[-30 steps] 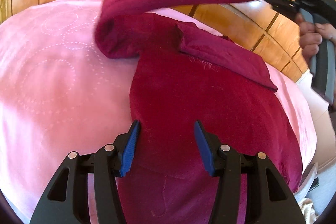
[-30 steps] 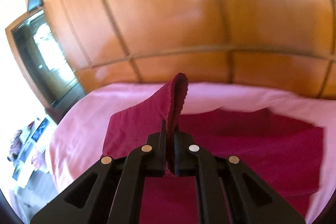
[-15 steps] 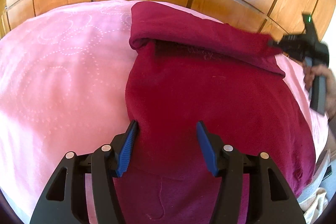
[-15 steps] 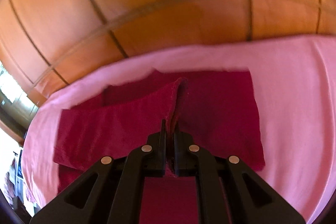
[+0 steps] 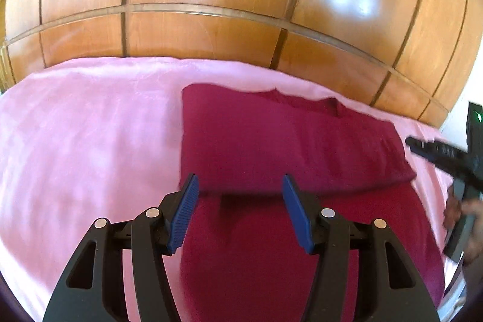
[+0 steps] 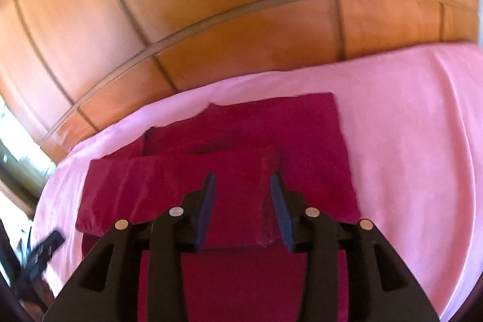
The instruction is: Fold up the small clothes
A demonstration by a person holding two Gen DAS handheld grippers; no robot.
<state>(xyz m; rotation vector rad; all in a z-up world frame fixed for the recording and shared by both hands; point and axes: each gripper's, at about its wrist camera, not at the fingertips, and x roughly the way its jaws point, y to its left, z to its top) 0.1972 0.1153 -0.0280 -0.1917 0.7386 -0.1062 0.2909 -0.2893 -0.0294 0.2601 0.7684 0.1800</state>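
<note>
- Left tool (image 5: pixel 240 212), seen from the left wrist camera, is hanging open over the dark red garment (image 5: pixel 289 147), its blue-padded fingers (image 5: pixel 184 212) spread wide and gripping nothing.
- Lying flat on the pink bed cover (image 5: pixel 84 141), the garment is showing a folded layer across its far part, with the fold's edge running just beyond the fingertips.
- At the right edge of this view, the right tool (image 5: pixel 422 147) is hovering just off the garment's right side, blurred, with a hand (image 5: pixel 466 219) around its grip.
- Behind the bed, a wooden panelled wall (image 5: pixel 211 14) is reflecting bright light.
- From the right wrist camera, the right tool (image 6: pixel 243 208) is standing open with its fingers apart and empty, over the garment (image 6: pixel 256 135).
- A folded strip of the garment is lying crosswise beneath the fingertips, on the bed cover (image 6: pixel 407 125).
</note>
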